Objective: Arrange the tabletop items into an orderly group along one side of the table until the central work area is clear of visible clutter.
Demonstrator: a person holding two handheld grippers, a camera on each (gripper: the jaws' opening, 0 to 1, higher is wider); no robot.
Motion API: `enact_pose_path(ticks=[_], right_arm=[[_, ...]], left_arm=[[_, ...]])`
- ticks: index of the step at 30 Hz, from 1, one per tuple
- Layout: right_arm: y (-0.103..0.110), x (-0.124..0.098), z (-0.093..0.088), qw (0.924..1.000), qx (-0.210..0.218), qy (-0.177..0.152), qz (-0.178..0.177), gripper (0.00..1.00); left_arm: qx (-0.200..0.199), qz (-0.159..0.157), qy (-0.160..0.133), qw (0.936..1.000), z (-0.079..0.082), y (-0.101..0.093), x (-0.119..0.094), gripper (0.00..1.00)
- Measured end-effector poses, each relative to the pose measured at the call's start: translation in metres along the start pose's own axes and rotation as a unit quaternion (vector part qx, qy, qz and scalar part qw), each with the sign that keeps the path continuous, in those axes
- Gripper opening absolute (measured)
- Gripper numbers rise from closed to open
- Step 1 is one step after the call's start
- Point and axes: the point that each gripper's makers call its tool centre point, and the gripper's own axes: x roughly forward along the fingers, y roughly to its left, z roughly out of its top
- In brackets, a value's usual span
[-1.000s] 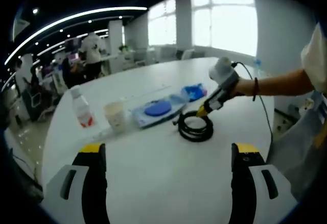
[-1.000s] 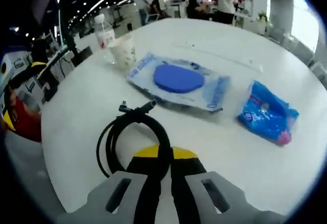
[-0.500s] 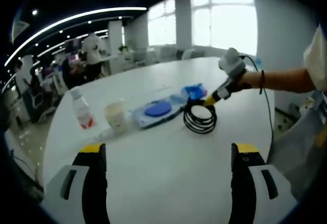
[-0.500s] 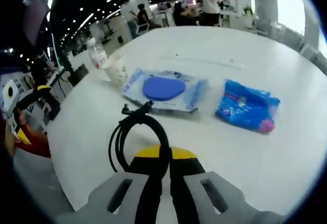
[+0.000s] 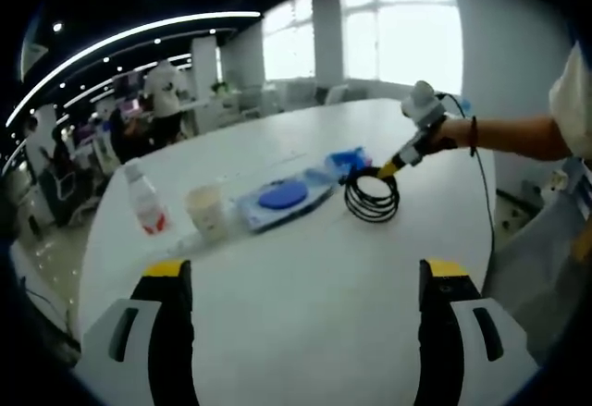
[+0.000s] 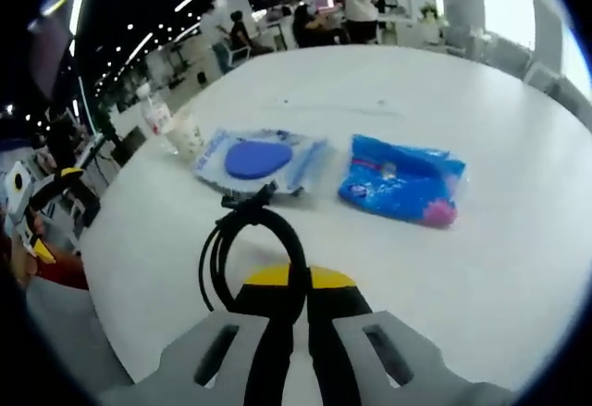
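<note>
My right gripper (image 6: 296, 300) is shut on a coiled black cable (image 6: 242, 247), which hangs lifted above the white table (image 6: 481, 267). In the left gripper view the right gripper (image 5: 390, 166) holds the black cable (image 5: 371, 197) over the table's far right part. My left gripper (image 5: 301, 281) stands open near the table's front edge with nothing between its jaws. A clear packet with a blue disc (image 5: 280, 198) (image 6: 259, 159), a blue crinkled bag (image 6: 401, 179) (image 5: 347, 162), a paper cup (image 5: 205, 212) (image 6: 185, 133) and a plastic bottle (image 5: 146, 199) (image 6: 154, 116) lie in a row.
A thin white strip (image 6: 333, 105) lies on the table beyond the packet. People and desks (image 5: 153, 101) stand past the far edge. A person's forearm (image 5: 509, 136) reaches in from the right in the left gripper view.
My right gripper lifted the black cable off the table and carried it away from the left gripper, toward the blue bag. The left gripper stayed put.
</note>
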Motion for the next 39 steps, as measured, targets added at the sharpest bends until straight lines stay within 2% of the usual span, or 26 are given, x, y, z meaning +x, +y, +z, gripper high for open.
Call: enact_pose_path(ticks=[7,20,27,35,39], right_arm=[[-0.011,0.003,-0.002,0.9999,0.0,0.001,-0.01,0.03],[-0.027,0.026,-0.01,0.9995,-0.013,0.02,-0.022,0.03],[-0.033,0.031,-0.014,0.996,-0.062,0.038,-0.052,0.04],[-0.037,0.034,-0.017,0.995,-0.061,0.048,-0.063,0.05],[-0.037,0.034,-0.016,0.9909,-0.1,0.05,-0.075,0.06]], left_arm=[[0.002,0.001,0.011,0.9999,-0.006,0.002,0.001,0.99],[0.003,0.009,0.013,0.9999,-0.008,0.007,0.0,0.99],[0.004,0.015,0.017,0.9997,-0.01,0.009,-0.001,0.99],[0.005,0.018,0.016,0.9997,-0.009,0.011,-0.003,0.98],[0.003,0.019,0.017,0.9997,-0.01,0.012,-0.004,0.99]])
